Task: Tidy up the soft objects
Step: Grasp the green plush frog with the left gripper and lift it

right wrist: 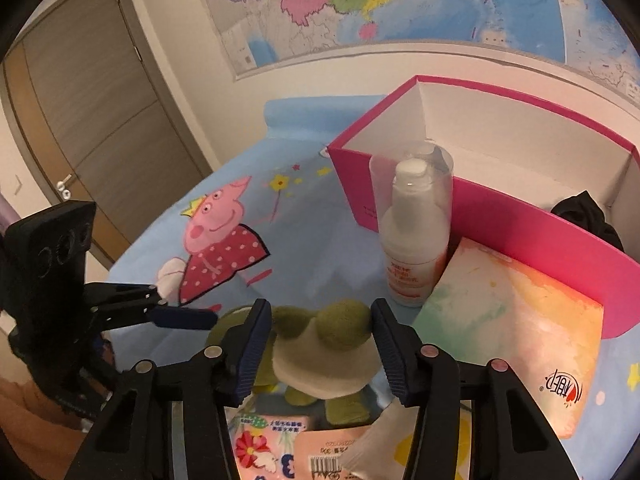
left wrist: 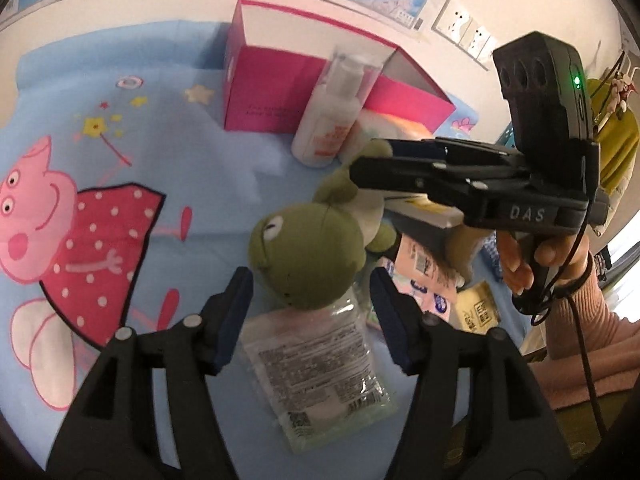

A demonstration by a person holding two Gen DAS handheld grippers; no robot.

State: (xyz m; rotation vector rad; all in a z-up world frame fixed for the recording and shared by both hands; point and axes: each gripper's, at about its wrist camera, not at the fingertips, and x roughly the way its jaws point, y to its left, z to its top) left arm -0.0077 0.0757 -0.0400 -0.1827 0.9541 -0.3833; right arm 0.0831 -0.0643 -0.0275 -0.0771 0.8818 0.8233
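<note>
A green frog plush (left wrist: 308,256) lies on the blue Peppa Pig sheet (left wrist: 120,184). My left gripper (left wrist: 312,300) is open, with the frog's head just ahead of its fingers. My right gripper (right wrist: 322,338) is open around the frog's body and leg (right wrist: 332,340); in the left wrist view its fingers (left wrist: 384,172) lie over the frog's far end. An open pink box (right wrist: 500,224) stands behind, with a black soft item (right wrist: 584,216) inside.
A white lotion bottle (right wrist: 412,248) stands in front of the box. A pastel pack (right wrist: 516,320) leans against the box. A clear wipes packet (left wrist: 320,368) lies under my left gripper. Tissue packs (right wrist: 272,444) and small packets lie nearby. A wall map hangs behind.
</note>
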